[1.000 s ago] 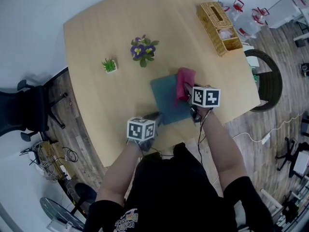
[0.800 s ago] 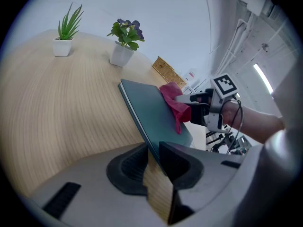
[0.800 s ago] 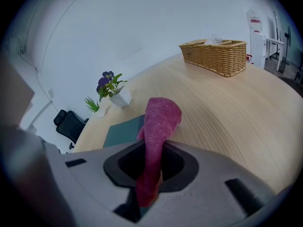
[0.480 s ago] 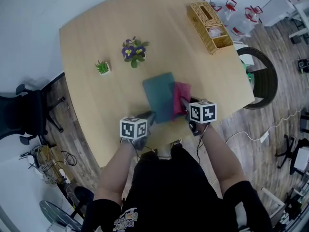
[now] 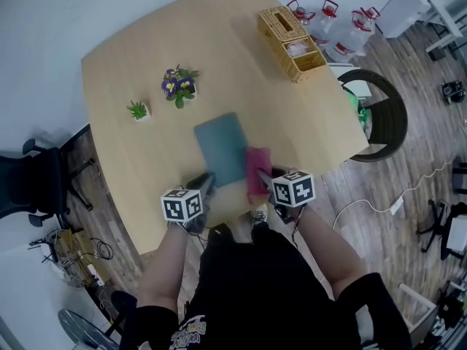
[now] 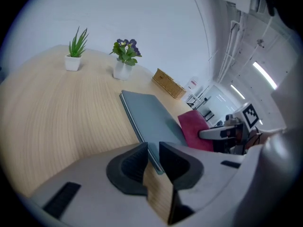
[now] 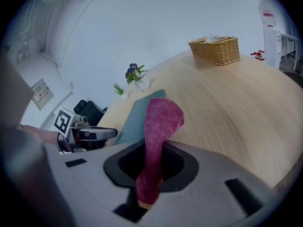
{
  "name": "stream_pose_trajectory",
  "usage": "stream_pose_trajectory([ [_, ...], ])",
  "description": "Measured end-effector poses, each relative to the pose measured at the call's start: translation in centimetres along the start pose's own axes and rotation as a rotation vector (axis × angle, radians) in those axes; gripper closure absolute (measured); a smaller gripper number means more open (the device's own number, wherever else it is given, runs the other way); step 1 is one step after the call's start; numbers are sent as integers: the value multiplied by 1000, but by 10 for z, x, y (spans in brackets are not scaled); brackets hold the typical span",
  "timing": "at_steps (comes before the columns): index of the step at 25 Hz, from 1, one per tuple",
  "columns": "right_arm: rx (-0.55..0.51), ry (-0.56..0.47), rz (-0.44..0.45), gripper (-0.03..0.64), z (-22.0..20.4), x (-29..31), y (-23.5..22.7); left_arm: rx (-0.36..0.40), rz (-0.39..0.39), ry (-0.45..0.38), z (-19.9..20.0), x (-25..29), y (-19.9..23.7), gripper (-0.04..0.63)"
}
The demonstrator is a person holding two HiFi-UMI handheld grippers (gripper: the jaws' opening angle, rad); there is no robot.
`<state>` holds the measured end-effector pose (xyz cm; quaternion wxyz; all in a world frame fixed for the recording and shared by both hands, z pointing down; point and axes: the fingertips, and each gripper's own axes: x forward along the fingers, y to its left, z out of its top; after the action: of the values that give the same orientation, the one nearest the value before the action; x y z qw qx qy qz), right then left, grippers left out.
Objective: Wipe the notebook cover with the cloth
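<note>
The left gripper (image 6: pixel 152 148) has its jaws closed narrowly on the near corner of the notebook (image 6: pixel 152 117), which lies flat on the table (image 6: pixel 66 117) and stretches away ahead of it. Just right of that gripper, the cloth (image 7: pixel 162 119) droops over the notebook's near right edge. The right gripper (image 7: pixel 152 149) pinches the cloth's lower end, the rest hanging forward past its jaws.

Bare tabletop (image 5: pixel 292 115) right of notebook (image 5: pixel 221 148), flower pot (image 5: pixel 177 87) and small plant (image 5: pixel 138 110) beyond, wicker basket (image 5: pixel 290 33) far corner
</note>
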<state>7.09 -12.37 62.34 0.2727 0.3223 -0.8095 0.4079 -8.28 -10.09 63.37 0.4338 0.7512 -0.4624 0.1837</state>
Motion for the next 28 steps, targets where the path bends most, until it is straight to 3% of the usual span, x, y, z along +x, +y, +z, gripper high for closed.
stream_pose_trajectory([
  [9,-115,-159,213,548,29,-52,29,-4,43,-309,20,-62,-65,522],
  [12,-148,-176,278,548,37,-59,42,-3,96,-387,24,-92,-80,522],
  [21,-206,-192,388,548,43,-48,112,-25,252,-565,17,-197,-68,563],
  [28,-236,-221,415,549,20,-45,183,-29,287,-595,-16,-257,-45,583],
])
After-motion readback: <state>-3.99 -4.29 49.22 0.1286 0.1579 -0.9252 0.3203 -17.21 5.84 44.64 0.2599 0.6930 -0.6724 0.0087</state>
